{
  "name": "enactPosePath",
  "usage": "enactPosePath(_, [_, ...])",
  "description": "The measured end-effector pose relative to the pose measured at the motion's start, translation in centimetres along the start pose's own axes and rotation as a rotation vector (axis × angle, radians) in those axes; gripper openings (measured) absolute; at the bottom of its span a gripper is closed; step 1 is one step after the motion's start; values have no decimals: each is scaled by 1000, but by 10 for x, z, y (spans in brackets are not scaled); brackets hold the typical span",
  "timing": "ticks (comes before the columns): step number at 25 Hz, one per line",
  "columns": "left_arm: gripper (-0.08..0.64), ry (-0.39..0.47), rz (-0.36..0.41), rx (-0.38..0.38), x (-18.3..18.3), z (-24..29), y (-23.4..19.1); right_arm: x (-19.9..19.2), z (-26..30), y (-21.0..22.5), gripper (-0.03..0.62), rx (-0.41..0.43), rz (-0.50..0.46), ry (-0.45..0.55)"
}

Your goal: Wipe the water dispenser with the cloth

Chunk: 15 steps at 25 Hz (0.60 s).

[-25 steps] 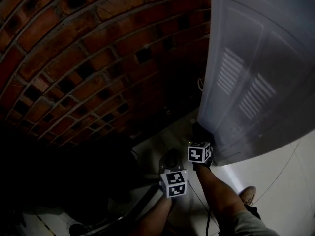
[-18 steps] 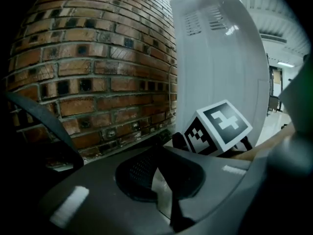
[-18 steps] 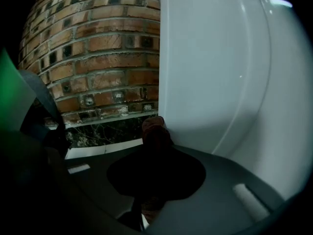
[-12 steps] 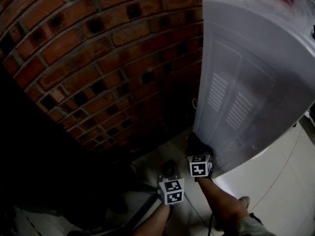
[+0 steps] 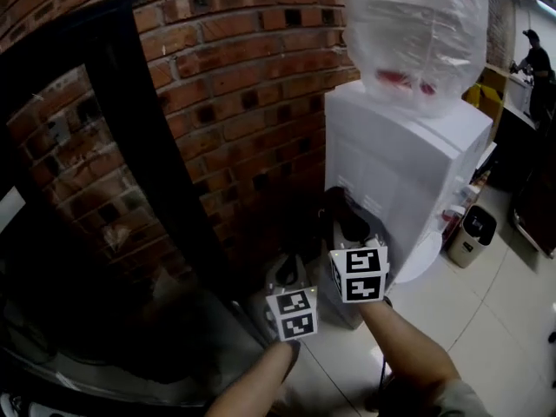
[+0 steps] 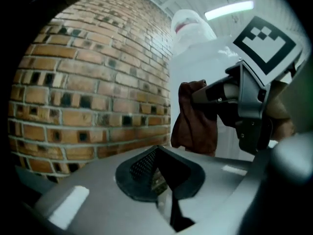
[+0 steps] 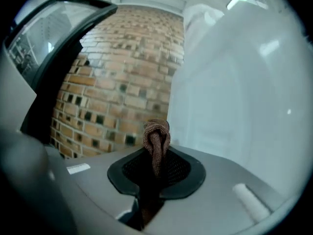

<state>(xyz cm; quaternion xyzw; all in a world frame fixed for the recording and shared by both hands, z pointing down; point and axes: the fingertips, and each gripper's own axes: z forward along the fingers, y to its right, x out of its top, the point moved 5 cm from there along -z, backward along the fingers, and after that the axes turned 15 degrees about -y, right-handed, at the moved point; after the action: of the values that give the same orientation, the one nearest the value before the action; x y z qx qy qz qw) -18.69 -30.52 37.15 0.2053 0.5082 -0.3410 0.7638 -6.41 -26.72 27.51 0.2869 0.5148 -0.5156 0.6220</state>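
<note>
The white water dispenser (image 5: 408, 159) stands against the brick wall, with a plastic-wrapped bottle (image 5: 415, 33) on top. My right gripper (image 5: 345, 226) is shut on a brown cloth (image 5: 340, 208), which it holds level against the dispenser's left side near the upper part. In the right gripper view the cloth (image 7: 156, 138) sticks up bunched from the closed jaws (image 7: 155, 164), and the dispenser (image 7: 239, 97) fills the right. My left gripper (image 5: 287, 278) hangs lower and to the left, shut with nothing in it (image 6: 159, 173). From there I see the cloth (image 6: 194, 119) and the right gripper (image 6: 203, 97).
A red brick wall (image 5: 243, 85) runs behind and left of the dispenser. A dark-framed glass panel (image 5: 78, 215) stands at the left. A small bin (image 5: 474, 231) sits on the tiled floor (image 5: 486, 337) at the right. A person (image 5: 530, 55) stands far back right.
Both grippers have risen from the dispenser's base to near its upper part, the right one farther, still with the cloth. The head view has tilted up and now takes in the bottle.
</note>
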Motion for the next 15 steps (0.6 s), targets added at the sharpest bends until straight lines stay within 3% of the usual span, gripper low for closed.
enactPosePath(7, [0,235,94,-66,137,-77,26,120,-66,22,71,-111,-8,160])
enactPosePath(15, [0,293,151,-55,219,-110,31,190,-83,46,72,-186,3,174])
